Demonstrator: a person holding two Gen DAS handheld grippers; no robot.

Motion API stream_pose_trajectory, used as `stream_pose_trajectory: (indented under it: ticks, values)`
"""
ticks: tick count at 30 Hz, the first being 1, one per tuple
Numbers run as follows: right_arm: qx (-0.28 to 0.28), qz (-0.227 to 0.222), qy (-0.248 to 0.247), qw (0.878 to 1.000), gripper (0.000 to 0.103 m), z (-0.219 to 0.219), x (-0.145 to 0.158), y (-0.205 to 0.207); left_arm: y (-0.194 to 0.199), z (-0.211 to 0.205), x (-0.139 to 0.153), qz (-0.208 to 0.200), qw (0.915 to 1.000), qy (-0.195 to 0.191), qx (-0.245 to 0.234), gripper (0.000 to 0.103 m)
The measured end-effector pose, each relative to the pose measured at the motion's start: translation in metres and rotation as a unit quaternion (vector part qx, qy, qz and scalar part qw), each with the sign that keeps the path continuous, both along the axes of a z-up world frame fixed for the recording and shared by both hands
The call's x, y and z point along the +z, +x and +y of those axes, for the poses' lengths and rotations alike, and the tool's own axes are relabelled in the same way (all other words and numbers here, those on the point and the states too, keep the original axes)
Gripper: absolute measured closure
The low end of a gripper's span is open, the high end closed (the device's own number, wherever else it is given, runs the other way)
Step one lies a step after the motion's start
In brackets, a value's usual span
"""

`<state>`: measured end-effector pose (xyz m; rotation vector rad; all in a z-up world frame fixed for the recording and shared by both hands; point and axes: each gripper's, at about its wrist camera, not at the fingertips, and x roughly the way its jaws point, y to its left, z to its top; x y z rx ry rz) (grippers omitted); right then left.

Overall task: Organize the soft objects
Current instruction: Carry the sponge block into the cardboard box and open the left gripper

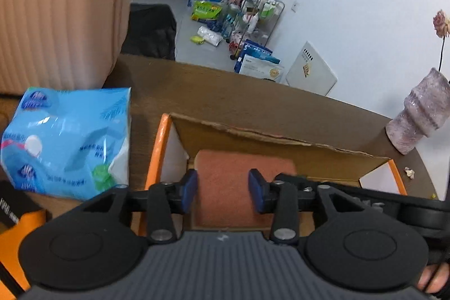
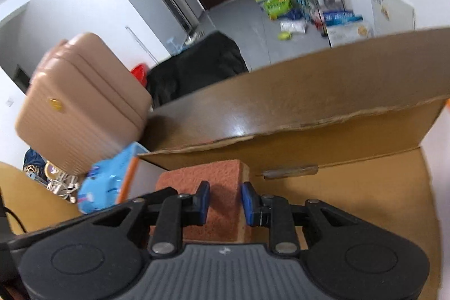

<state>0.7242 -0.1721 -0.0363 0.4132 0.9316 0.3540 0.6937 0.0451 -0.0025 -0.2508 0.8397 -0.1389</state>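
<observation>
On the tabletop [image 1: 253,100] a cardboard box [image 1: 281,148] is seen, with an orange sponge [image 1: 225,173] apparently resting inside, over which the left tool [image 1: 222,191] and right tool [image 2: 225,203] are held part-open, empty.

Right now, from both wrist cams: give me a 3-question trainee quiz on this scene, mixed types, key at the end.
1. True or false: the orange-red rectangular sponge lies inside the open brown cardboard box.
2. Multiple choice: what sits on the wooden table beside the box's orange-edged side? A) a glass jar B) the blue plastic tissue pack C) a metal pan
3. Fill in: both the left claw and the right claw have their blue pads apart, so each is ____.

Key: 1 true; 2 B; 3 open. The sponge shows between the pads in each view, but neither claw is closed on it.
</observation>
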Motion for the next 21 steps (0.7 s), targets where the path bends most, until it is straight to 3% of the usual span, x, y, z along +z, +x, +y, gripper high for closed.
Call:
stream_pose_trajectory:
  ticks: [6, 9, 13, 15, 17, 18, 21]
  values:
    - [0.003, -0.015, -0.016, 1.0, 0.08, 0.003, 0.006, -0.009, -0.01, -0.004, 0.015, -0.018, 0.9996, 0.019, 0.007, 0.056]
    - [0.002, -0.048, -0.034, 0.998, 0.08, -0.014, 0.042, -0.036, -0.029, -0.002, 0.036, -0.036, 0.9988, 0.031, 0.005, 0.055]
    - [0.008, -0.114, -0.083, 0.99, 0.08, -0.048, 0.097, -0.086, -0.084, 0.007, 0.075, -0.086, 0.9934, 0.075, -0.004, 0.039]
    - [0.006, -0.148, -0.116, 0.982, 0.074, -0.068, 0.121, -0.121, -0.113, 0.01, 0.089, -0.105, 0.9889, 0.105, -0.007, 0.037]
    - [-0.003, -0.173, -0.14, 0.975, 0.056, -0.086, 0.137, -0.154, -0.147, 0.012, 0.101, -0.131, 0.9823, 0.134, -0.002, 0.027]
    - [-0.005, -0.185, -0.154, 0.971, 0.053, -0.091, 0.143, -0.169, -0.16, 0.013, 0.106, -0.142, 0.9801, 0.138, 0.004, 0.021]
    - [-0.026, -0.207, -0.165, 0.964, 0.047, -0.107, 0.157, -0.203, -0.198, 0.012, 0.122, -0.168, 0.976, 0.137, 0.017, 0.019]
